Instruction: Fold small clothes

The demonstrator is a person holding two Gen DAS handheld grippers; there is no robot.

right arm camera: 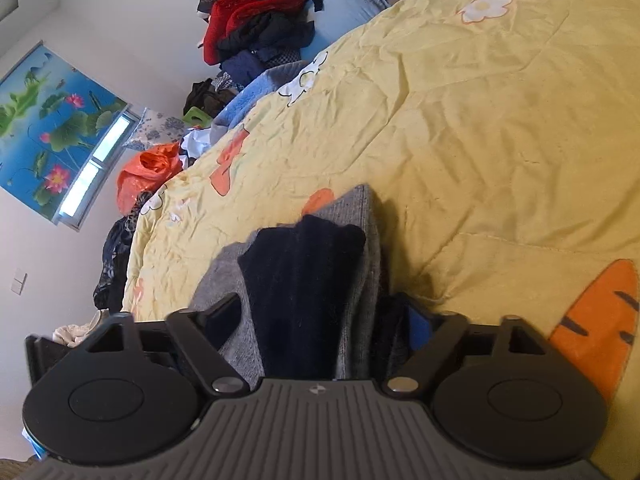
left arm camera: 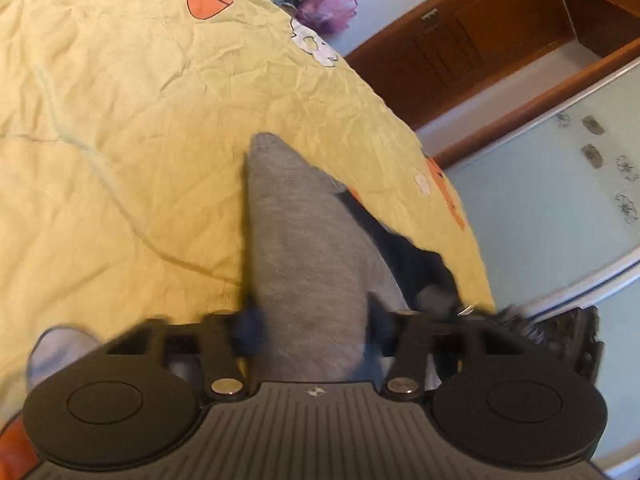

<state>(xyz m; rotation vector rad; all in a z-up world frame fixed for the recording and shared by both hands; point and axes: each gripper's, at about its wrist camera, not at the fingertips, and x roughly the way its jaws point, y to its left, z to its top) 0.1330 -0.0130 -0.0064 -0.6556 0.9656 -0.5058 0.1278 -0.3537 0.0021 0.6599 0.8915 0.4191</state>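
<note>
A grey garment [left arm camera: 304, 240] lies on the yellow quilt [left arm camera: 140, 120] and runs forward as a tapering strip between the fingers of my left gripper [left arm camera: 312, 320]. The jaws stand apart, and I see no pinch in the cloth. A dark garment [left arm camera: 404, 256] sits just right of the grey one. In the right wrist view, a navy piece [right arm camera: 308, 280] rests on grey cloth [right arm camera: 360, 220]. Both lie between the fingers of my right gripper [right arm camera: 320, 320], whose jaws are wide apart. The left wrist view is blurred.
The quilt [right arm camera: 480, 120] has carrot and flower prints and spreads far ahead. A clothes pile [right arm camera: 256, 28] and an orange bag [right arm camera: 148, 176] stand beyond the bed's edge. Wooden furniture [left arm camera: 460, 40] and a purple bag [left arm camera: 326, 10] are on the other side. A pale blue cloth [left arm camera: 60, 348] lies beside my left gripper.
</note>
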